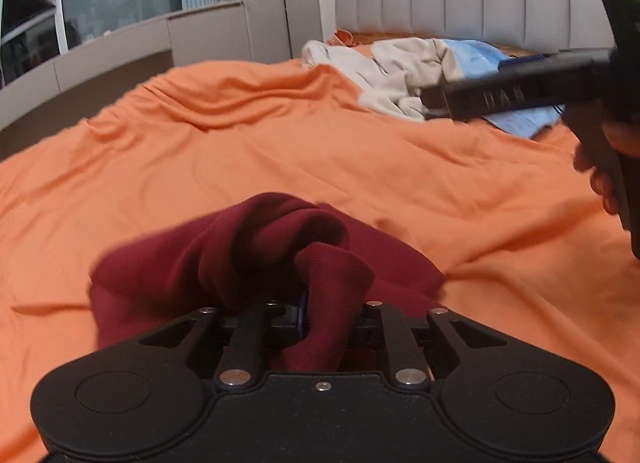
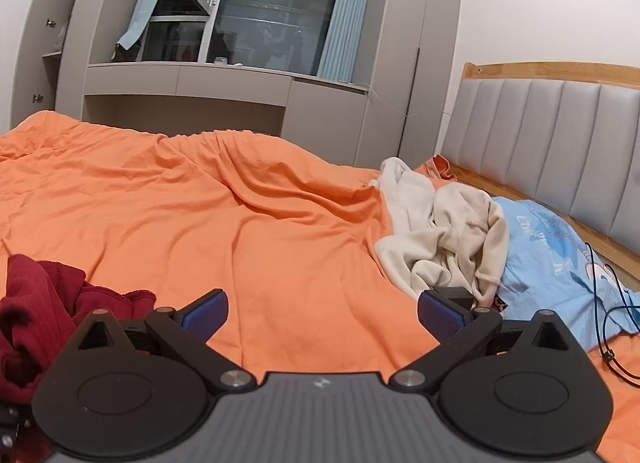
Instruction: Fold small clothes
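Left wrist view: left gripper [image 1: 308, 303] clamps a bunched fold of the maroon garment [image 1: 224, 259], lifted over the orange bedsheet [image 1: 280, 143]. Right gripper [image 2: 322, 313] spread wide, holding nothing, beside the cream garment [image 2: 436, 235].

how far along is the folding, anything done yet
Nothing looks folded yet. In hand: the left gripper is shut on a bunched dark red garment. The right gripper is open and empty. Left: a crumpled cream garment and a light blue one by the headboard.
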